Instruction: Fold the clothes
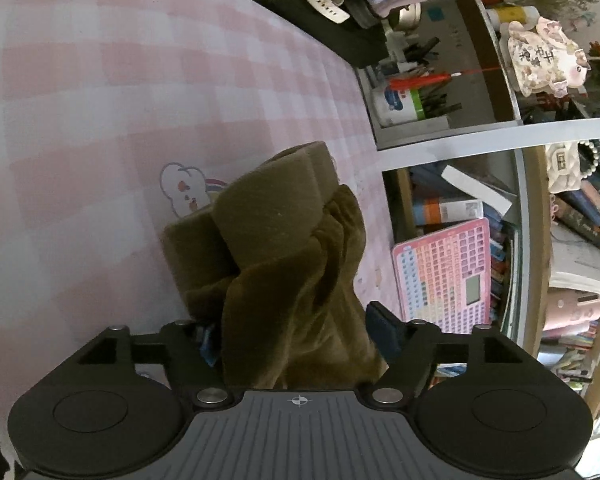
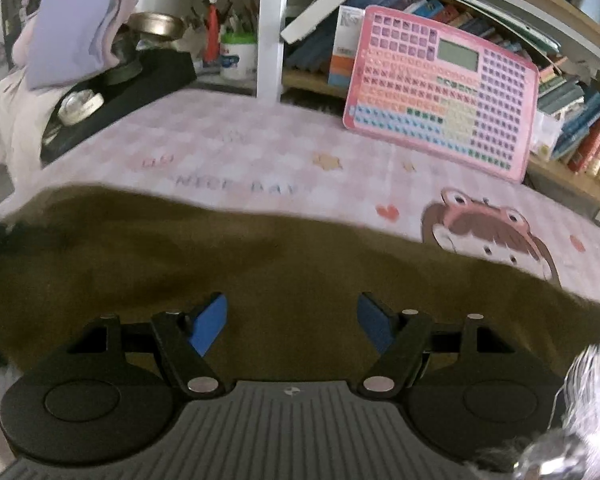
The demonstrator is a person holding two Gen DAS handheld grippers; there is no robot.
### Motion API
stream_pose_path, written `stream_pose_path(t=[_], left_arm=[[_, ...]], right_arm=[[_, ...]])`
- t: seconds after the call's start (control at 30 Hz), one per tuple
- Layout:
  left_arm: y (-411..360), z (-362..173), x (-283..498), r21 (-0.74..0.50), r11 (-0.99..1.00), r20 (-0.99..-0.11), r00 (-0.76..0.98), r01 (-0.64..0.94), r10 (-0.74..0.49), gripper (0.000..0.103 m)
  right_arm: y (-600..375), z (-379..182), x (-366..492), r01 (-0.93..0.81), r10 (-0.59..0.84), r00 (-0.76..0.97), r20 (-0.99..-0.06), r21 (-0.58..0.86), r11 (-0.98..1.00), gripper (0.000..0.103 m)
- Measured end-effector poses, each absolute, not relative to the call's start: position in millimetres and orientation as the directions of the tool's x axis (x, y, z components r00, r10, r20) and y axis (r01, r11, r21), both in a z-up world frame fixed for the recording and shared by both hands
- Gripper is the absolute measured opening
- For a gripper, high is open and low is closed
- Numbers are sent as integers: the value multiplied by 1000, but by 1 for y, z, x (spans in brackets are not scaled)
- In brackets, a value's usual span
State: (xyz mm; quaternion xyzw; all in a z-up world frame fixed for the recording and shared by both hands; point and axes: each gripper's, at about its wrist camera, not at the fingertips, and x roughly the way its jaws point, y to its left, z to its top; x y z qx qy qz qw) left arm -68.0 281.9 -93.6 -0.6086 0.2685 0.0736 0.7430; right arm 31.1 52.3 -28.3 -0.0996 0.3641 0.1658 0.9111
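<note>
A pink checked tablecloth (image 2: 260, 140) printed with cartoons is spread over the table, with cluttered bookshelves (image 2: 572, 120) at the far side. In the left wrist view, bunched olive-brown cloth (image 1: 292, 280) is seen between the jaws of the left gripper (image 1: 296, 332), rising from it and folded over further out; the left pad is mostly hidden, so a firm grip cannot be confirmed. To the right a pink keyboard toy (image 2: 444, 92) is propped. The right gripper (image 2: 292, 320) is held wide open over the flat, blurred garment, nothing gripped.
</note>
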Motion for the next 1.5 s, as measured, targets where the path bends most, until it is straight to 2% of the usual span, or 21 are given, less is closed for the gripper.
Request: stream_pose_path(t=[0.17,0.27,0.47,0.6,0.73,0.87,0.97,1.1,1.17,1.27,1.4,1.5], left_arm=[[282,-95,-69,-870,239,-480,851,-431,-211,76],[283,-95,-70,-871,238,-479,852,-430,-212,76],[285,-97,-71,-875,204,-477,854,-439,-209,75],[284,-98,-71,-877,176,-476,858,-447,-194,75],[283,-100,-73,-868,157,-493,853,-471,-169,56],[283,-108,-77,-852,99,-523,840,-514,-142,25],[278,-107,-78,-838,130,-542,834,-530,-98,17],[260,-76,-72,-779,344,-562,827,-524,-13,14],[243,-51,-66,-710,512,-549,835,-484,29,13],[209,-18,-57,-523,736,-545,833,-429,98,13],[152,10,-44,-152,932,-537,820,-328,200,13],[101,17,-35,156,963,-517,812,-222,271,14]], right_arm=[[78,-55,57,-354,155,656,-738,-119,928,68],[82,-57,53,-374,153,685,-713,-163,913,69],[68,-40,-1,-411,236,656,-717,-77,908,68],[71,-46,-37,-469,234,615,-753,-110,876,68],[77,-49,-43,-505,239,618,-749,-145,851,68],[69,-50,-35,-524,280,589,-758,-94,847,69],[62,-51,-32,-554,325,573,-752,-64,830,71],[37,-39,-24,-591,393,537,-746,-1,806,71],[9,-30,-23,-550,410,560,-720,47,834,75],[-37,-21,-24,-511,425,570,-703,102,854,75],[-96,-18,-28,-474,422,570,-705,137,870,76],[-133,-21,-32,-441,412,561,-718,163,883,77]])
